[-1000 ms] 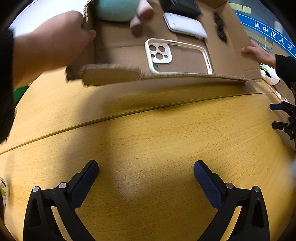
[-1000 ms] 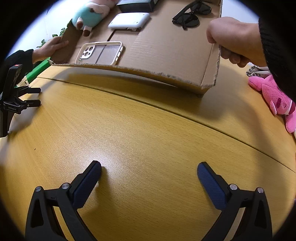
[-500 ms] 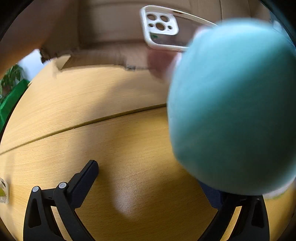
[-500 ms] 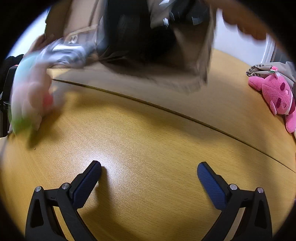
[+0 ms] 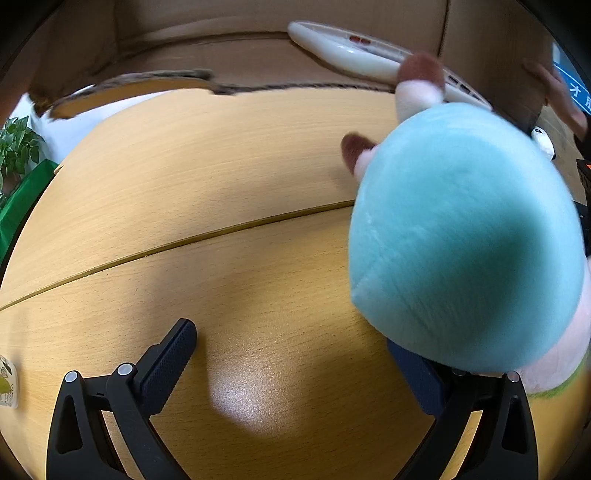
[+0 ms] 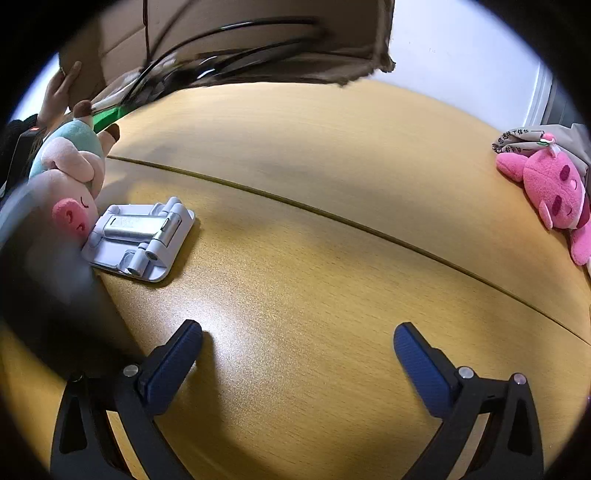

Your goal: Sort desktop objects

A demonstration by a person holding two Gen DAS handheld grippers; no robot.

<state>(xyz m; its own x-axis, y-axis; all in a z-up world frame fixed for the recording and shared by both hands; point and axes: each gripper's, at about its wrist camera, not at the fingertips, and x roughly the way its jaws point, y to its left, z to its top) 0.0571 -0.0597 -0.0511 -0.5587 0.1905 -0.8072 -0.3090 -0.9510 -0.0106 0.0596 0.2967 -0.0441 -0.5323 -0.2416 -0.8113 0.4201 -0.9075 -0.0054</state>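
On my left I see the left gripper (image 5: pixel 295 354) spread wide over the wooden table (image 5: pixel 221 177), gripping nothing; the plush pig (image 5: pixel 465 236) sits close against its right finger. A tilted cardboard box (image 6: pixel 236 40) hangs above. The white phone stand (image 6: pixel 140 238) lies flat beside the pig. My right gripper (image 6: pixel 298 350) is spread, empty. A pink plush (image 6: pixel 550 184) lies far right.

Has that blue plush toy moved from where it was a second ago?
Yes. The blue plush toy left the cardboard tray and now lies lower, on the wooden table beside the white stand.
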